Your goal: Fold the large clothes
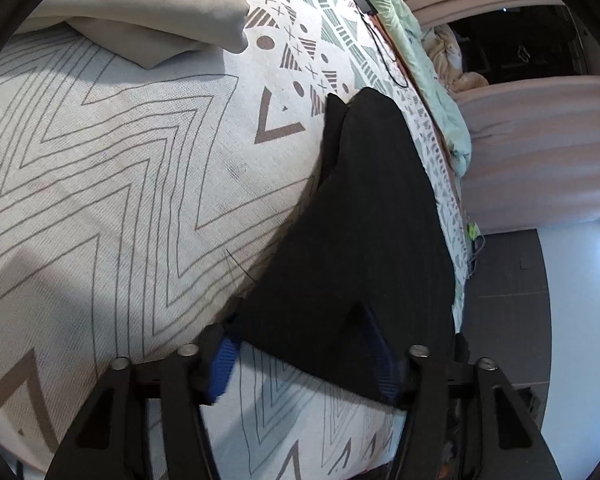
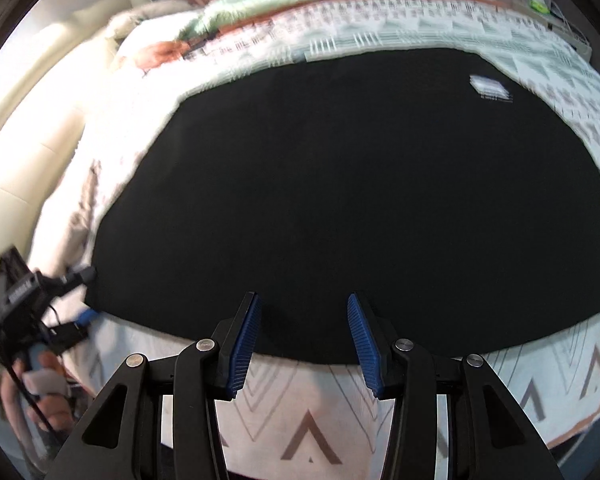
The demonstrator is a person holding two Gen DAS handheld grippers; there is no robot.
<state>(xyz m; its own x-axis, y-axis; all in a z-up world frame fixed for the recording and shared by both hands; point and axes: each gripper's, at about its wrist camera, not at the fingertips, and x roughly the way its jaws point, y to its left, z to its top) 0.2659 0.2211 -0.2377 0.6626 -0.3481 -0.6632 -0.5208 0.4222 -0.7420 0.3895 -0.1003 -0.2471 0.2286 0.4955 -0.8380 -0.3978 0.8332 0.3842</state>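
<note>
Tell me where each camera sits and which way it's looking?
Left wrist: on the left gripper, looking along the bed's patterned cover toward a pillow; its blue pads straddle a black garment corner.
Right wrist: on the right gripper, open over the same garment; a hand holds the left gripper.
Shared: garment, cover, green blanket.

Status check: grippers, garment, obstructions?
Left gripper over black garment corner, grip unclear. Right gripper open at near hem. Garment flat on bedspread; nothing blocking.
</note>
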